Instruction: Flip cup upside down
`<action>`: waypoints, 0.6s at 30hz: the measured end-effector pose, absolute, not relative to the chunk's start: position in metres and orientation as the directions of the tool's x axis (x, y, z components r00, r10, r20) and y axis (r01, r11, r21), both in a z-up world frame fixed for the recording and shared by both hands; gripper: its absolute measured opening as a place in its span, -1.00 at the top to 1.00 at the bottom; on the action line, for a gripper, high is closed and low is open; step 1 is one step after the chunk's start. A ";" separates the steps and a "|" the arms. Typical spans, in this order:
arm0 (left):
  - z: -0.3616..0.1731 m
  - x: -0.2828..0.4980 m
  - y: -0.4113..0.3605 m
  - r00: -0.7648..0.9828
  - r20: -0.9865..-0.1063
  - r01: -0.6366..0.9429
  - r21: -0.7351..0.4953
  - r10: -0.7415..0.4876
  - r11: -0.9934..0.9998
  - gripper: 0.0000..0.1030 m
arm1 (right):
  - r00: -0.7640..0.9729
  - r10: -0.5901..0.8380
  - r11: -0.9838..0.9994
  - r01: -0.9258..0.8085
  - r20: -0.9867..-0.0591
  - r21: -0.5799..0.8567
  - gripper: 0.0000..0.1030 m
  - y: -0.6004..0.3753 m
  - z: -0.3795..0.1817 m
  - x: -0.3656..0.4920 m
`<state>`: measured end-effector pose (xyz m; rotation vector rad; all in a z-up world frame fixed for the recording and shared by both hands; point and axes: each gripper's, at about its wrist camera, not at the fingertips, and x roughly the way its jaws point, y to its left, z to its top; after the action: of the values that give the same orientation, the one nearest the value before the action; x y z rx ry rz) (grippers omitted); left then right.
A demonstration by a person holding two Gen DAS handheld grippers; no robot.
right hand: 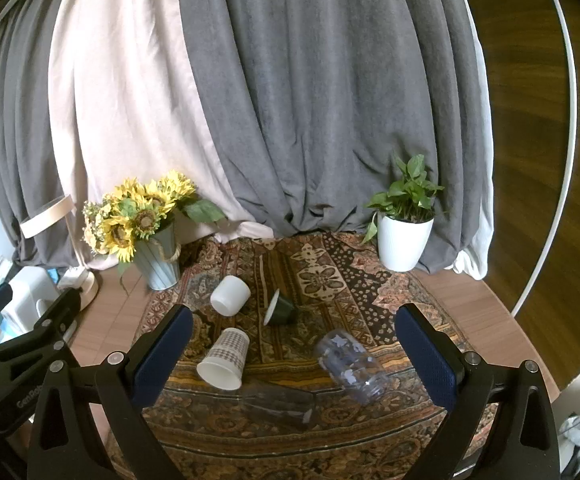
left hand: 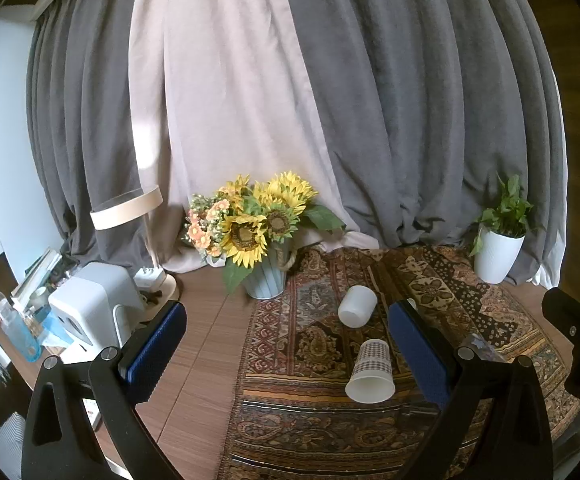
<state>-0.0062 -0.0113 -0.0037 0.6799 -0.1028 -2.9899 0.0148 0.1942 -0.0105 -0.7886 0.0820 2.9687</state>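
Note:
Several cups lie on their sides on a patterned cloth (right hand: 329, 280). A checked paper cup (right hand: 224, 359) lies at the front left, mouth toward me; it also shows in the left wrist view (left hand: 371, 372). A plain white cup (right hand: 230, 294) lies behind it, also in the left wrist view (left hand: 357, 305). A dark green cup (right hand: 282, 309) lies in the middle. A clear glass with pale flower prints (right hand: 351, 365) and a dark smoked glass (right hand: 280, 402) lie at the front. My left gripper (left hand: 290, 340) and right gripper (right hand: 291, 344) are both open, empty, above the table in front of the cups.
A vase of sunflowers (right hand: 146, 220) stands at the back left and a green plant in a white pot (right hand: 403, 236) at the back right. A lamp (left hand: 130, 208), a white appliance (left hand: 98, 304) and bottles (left hand: 14, 328) crowd the left. Curtains hang behind the table.

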 end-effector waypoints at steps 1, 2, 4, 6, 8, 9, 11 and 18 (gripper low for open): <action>-0.004 -0.006 -0.011 -0.899 -0.429 0.057 0.083 -0.087 -0.995 -1.00 | -0.866 0.054 -0.996 -0.081 -0.497 0.033 -0.97 0.194 -0.011 0.015; -0.004 -0.007 -0.011 -0.898 -0.430 0.057 0.087 -0.090 -0.995 -1.00 | -0.866 0.054 -0.996 -0.081 -0.496 0.033 -0.97 0.194 -0.011 0.015; -0.004 -0.007 -0.012 -0.898 -0.431 0.057 0.088 -0.090 -0.994 -1.00 | -0.866 0.054 -0.996 -0.081 -0.497 0.033 -0.97 0.194 -0.011 0.015; -0.004 -0.008 -0.013 -0.897 -0.433 0.056 0.085 -0.087 -0.995 -1.00 | -0.866 0.054 -0.996 -0.081 -0.497 0.034 -0.97 0.195 -0.011 0.015; -0.004 -0.008 -0.013 -0.898 -0.432 0.058 0.088 -0.090 -0.994 -1.00 | -0.864 0.054 -0.996 -0.082 -0.500 0.034 -0.97 0.194 -0.011 0.015; -0.004 -0.007 -0.013 -0.898 -0.430 0.059 0.088 -0.091 -0.994 -1.00 | -0.864 0.054 -0.996 -0.082 -0.501 0.034 -0.97 0.193 -0.011 0.014; -0.004 -0.007 -0.013 -0.897 -0.430 0.069 0.086 -0.100 -0.994 -1.00 | -0.864 0.055 -0.996 -0.083 -0.501 0.033 -0.97 0.192 -0.012 0.014; -0.004 -0.008 -0.013 -0.897 -0.429 0.073 0.087 -0.103 -0.994 -1.00 | -0.864 0.054 -0.996 -0.081 -0.500 0.032 -0.97 0.192 -0.013 0.014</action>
<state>-0.0077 -0.0131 -0.0039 0.6787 -0.1048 -2.9729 0.0136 0.1915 -0.0131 -0.7938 0.0801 2.9661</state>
